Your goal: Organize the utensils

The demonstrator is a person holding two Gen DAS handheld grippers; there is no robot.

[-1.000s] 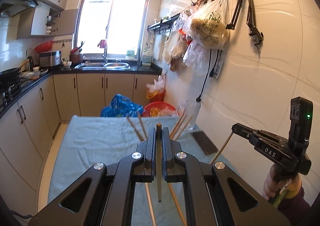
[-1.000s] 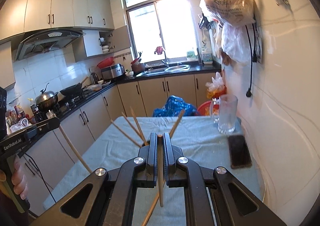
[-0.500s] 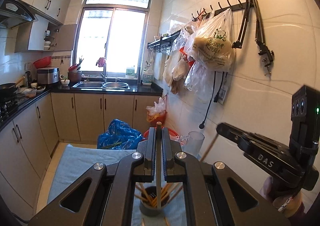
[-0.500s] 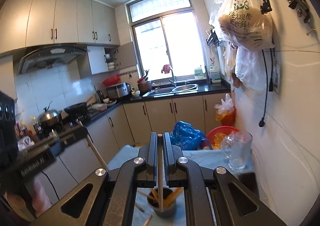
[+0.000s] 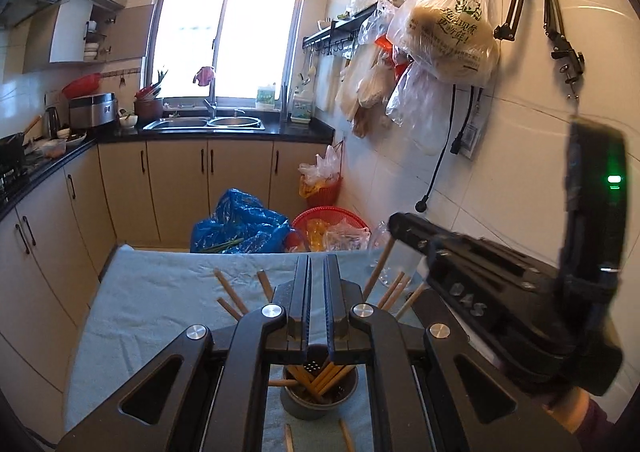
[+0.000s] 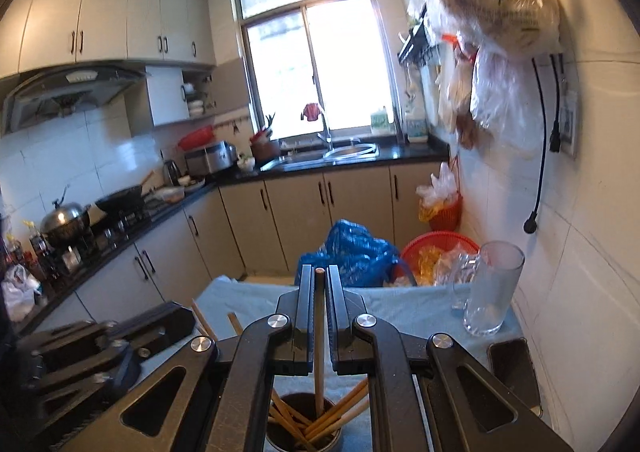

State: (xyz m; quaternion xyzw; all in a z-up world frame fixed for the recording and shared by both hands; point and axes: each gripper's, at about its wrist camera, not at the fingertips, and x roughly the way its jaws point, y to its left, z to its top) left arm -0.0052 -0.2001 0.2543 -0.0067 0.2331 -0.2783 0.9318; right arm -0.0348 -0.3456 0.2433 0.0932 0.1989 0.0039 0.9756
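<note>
1. Your right gripper (image 6: 319, 292) points forward above the holder (image 6: 304, 434), its jaws pinching one chopstick (image 6: 319, 340) upright, the lower end down inside the holder.
2. Your left gripper (image 5: 317, 292) hangs over the same holder (image 5: 320, 400); its jaws stand a narrow gap apart with nothing between them.
3. In the left view your right gripper's body (image 5: 504, 292) sits just right of the holder.
4. There is one holder on the table (image 5: 160, 304), with a fanned bundle of chopsticks (image 5: 320, 376) in it; too crowded for you to count them exactly.
5. Two loose sticks (image 5: 316, 438) lie on the cloth just in front of the holder.
6. One glass jug (image 6: 494, 288) stands beyond the holder by the wall, one phone (image 6: 514, 372) just before the jug.
</note>
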